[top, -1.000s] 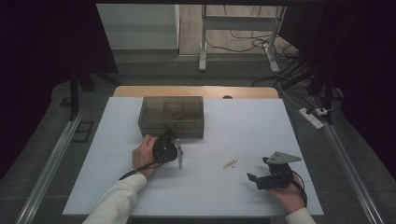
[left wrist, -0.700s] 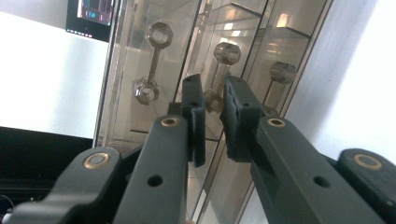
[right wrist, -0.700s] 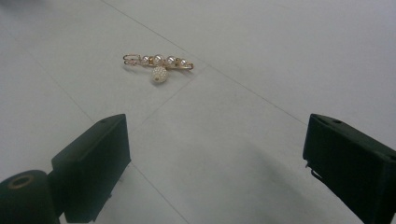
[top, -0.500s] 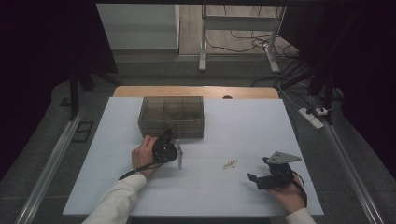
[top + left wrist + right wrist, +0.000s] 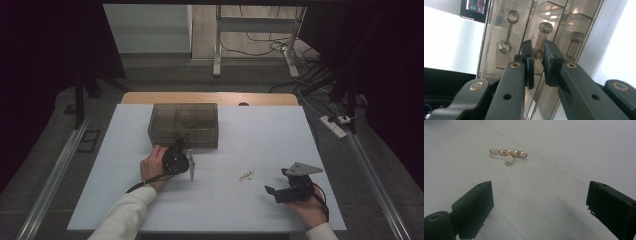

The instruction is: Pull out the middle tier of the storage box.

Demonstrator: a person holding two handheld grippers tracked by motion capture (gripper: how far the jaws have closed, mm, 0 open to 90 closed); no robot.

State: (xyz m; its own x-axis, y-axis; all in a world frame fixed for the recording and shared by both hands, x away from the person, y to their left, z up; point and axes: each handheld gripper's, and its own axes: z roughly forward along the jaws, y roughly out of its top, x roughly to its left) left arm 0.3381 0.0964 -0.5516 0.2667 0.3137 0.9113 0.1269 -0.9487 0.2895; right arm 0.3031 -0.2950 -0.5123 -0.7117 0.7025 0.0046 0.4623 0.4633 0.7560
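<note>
A smoky see-through box (image 5: 183,123) with compartments stands at the table's back middle. My left gripper (image 5: 181,148) is turned on its side against the box's front. In the left gripper view, this gripper (image 5: 537,46) has its jaws nearly together on the lower knob of a small bar handle (image 5: 541,40) on the box front (image 5: 499,57). A gold pin with pearls (image 5: 246,175) lies on the white table to the right. My right gripper (image 5: 276,181) points at it from the right, open and empty. In the right gripper view, the pin (image 5: 509,153) lies beyond this gripper (image 5: 540,195).
The white table top (image 5: 250,135) ends in a wooden strip (image 5: 210,98) behind the box. Metal rails run along both sides. A power strip (image 5: 334,125) and cables lie on the floor at the right. A cable trails from each gripper.
</note>
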